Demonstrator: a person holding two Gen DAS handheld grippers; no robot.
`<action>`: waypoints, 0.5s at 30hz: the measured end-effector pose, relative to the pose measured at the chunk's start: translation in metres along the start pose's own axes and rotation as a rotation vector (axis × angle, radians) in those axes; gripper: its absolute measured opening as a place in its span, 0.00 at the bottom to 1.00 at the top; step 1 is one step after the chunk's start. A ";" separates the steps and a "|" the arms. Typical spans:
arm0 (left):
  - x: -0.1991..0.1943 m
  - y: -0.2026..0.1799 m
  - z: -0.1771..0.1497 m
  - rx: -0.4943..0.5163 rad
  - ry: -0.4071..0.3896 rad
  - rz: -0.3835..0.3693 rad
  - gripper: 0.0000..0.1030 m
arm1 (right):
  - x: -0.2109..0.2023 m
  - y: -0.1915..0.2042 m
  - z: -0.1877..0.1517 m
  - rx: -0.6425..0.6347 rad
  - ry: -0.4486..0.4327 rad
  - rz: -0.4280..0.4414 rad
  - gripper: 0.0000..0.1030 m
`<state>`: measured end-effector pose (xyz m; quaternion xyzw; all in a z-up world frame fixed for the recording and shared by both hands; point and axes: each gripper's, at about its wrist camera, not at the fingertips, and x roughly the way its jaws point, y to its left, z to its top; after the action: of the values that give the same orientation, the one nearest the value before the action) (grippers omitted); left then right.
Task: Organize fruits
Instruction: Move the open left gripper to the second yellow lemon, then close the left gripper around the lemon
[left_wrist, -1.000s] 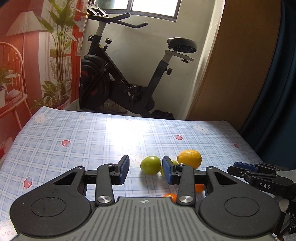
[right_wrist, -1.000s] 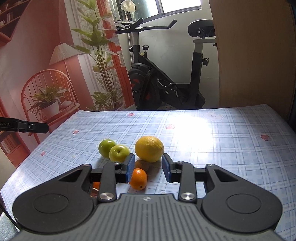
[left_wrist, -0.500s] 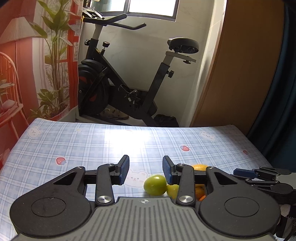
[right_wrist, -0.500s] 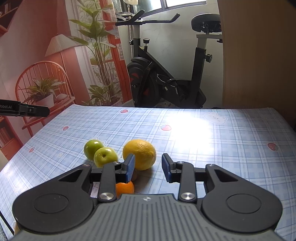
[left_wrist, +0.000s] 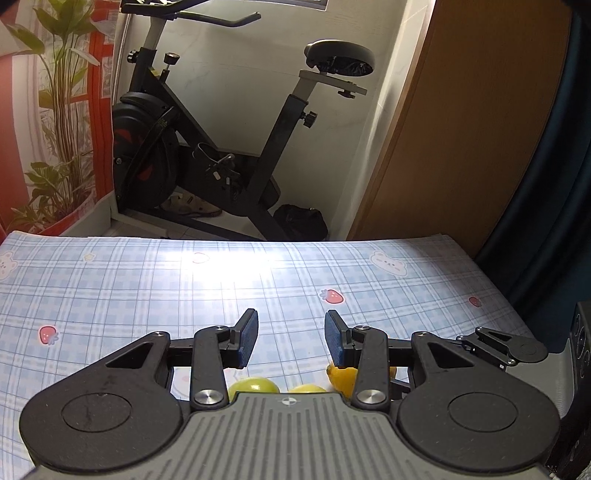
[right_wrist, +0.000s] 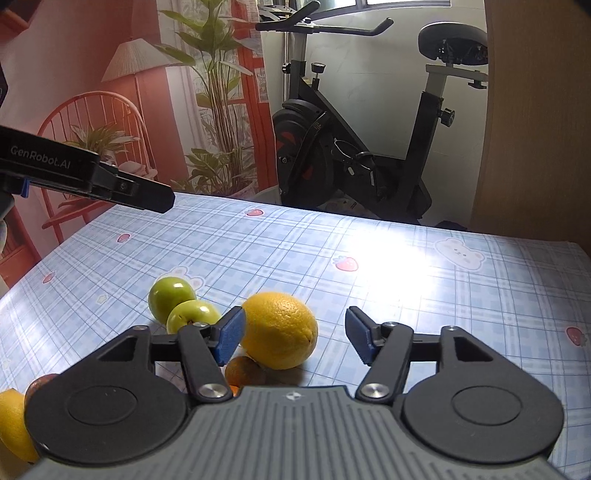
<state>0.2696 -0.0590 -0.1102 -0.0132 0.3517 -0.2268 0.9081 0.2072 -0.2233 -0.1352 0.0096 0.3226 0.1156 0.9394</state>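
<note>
Yellow and green fruit sit clustered on the blue plaid bench, both claws gaping above them.

Right claw is held low and level over the cloth, its blue-padded fingers spread wide with nothing between them; the large yellow-orange citrus lies just beside the left pad, a small orange mandarin tucked under it. Two round green apples touch each other to the citrus's left, and another yellow fruit shows at the frame's lower left edge. Left claw is raised higher and points across the bench toward the black exercise bike, fingers likewise apart and empty; only the tops of the apples and a yellow fruit peek from beneath its body.
</note>
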 end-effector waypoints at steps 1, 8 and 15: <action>0.004 0.001 0.000 -0.004 0.007 -0.002 0.41 | 0.002 0.002 0.001 -0.019 0.007 0.003 0.67; 0.024 0.000 0.000 -0.029 0.056 -0.043 0.41 | 0.017 0.002 0.001 -0.043 0.049 0.042 0.50; 0.040 -0.004 -0.005 -0.059 0.105 -0.092 0.47 | 0.005 -0.014 -0.011 0.022 0.044 0.087 0.49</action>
<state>0.2912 -0.0786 -0.1388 -0.0444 0.4046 -0.2583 0.8761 0.2072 -0.2361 -0.1479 0.0311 0.3437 0.1530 0.9260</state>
